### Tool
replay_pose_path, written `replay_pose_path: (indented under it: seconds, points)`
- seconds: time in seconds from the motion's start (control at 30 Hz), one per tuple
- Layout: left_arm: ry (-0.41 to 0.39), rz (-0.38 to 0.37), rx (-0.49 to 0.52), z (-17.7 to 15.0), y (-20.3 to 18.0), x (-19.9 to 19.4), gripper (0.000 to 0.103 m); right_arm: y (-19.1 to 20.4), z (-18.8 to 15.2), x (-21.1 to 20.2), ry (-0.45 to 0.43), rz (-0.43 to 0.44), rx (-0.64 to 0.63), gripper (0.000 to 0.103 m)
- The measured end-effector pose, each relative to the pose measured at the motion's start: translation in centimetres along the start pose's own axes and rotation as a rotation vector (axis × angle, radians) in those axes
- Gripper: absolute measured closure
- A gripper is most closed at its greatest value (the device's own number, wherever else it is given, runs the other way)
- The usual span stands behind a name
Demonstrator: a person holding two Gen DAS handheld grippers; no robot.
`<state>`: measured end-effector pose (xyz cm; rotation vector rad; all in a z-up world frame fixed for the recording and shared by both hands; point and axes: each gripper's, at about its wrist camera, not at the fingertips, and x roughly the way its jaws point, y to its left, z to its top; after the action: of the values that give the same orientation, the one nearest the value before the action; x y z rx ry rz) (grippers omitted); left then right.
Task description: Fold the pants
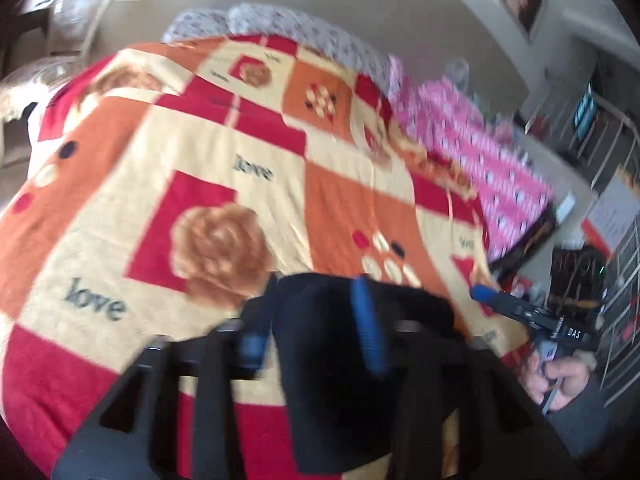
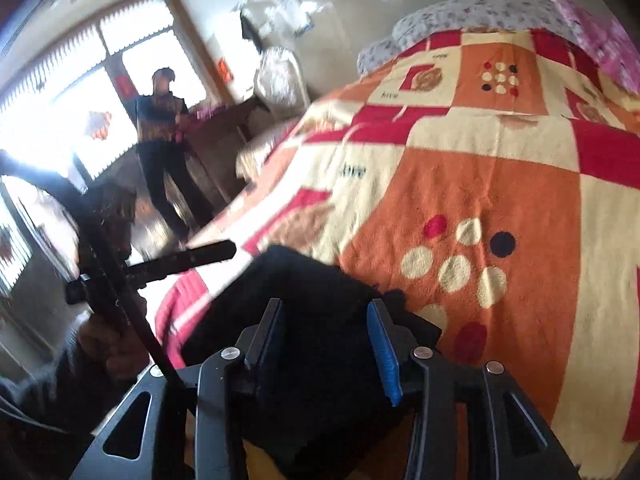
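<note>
The black pants point(image 1: 340, 352) lie folded into a compact bundle on the near edge of the patchwork blanket point(image 1: 200, 140). My left gripper point(image 1: 318, 288) stands over them with its jaws apart, one blue pad resting above the cloth and not squeezing it. In the right wrist view the same pants point(image 2: 312, 320) fill the gap below my right gripper point(image 2: 326, 304), whose jaws also stand apart. One finger point(image 1: 486, 294) of the right gripper shows just right of the bundle. A black finger point(image 2: 224, 250) of the left gripper hovers left of it.
The orange, red and cream blanket point(image 2: 480, 160) covers the whole bed. A pink patterned cloth point(image 1: 480, 152) lies along its far right side, floral pillows point(image 1: 280, 24) at the head. A person point(image 2: 164, 140) stands by the bright window. Shelves point(image 1: 600, 128) line the right wall.
</note>
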<state>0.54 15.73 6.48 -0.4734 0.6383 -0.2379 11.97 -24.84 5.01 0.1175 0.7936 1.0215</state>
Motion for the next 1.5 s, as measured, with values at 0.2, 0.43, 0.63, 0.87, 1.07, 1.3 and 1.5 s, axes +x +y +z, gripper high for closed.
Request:
replay_pose_path:
  seconds: [0.2,0.43,0.63,0.87,1.07,1.3,1.5]
  points:
    - [0.159,-0.12,-0.175,-1.9,3.0,1.8,0.027,-4.0,-3.5,-3.0,-0.026,0.067,0.327,0.024]
    - [0.27,-0.18,-0.223,-4.5,2.4,5.1,0.027,-6.8,-6.0,-0.8,0.027,0.15,0.548,0.028]
    - [0.302,-0.206,-0.261,-3.9,2.5,5.6,0.026,-4.6,-4.8,2.2,0.179,0.125,0.411,0.027]
    - [0.299,-0.2,-0.243,-3.8,1.9,6.1,0.029,-5.7,-5.4,2.2,0.131,0.112,0.475,0.048]
    - [0.288,-0.093,-0.176,-3.7,0.8,5.6,0.069,-4.0,-5.5,0.9,0.095,0.102,0.347,0.072]
    - [0.269,-0.114,-0.061,1.1,-3.6,9.0,0.069,-4.8,-0.6,-1.8,0.048,0.022,0.26,0.074]
    - [0.294,-0.08,0.012,2.8,-5.7,14.7,0.069,-10.8,2.4,-2.2,0.059,-0.016,0.312,0.074]
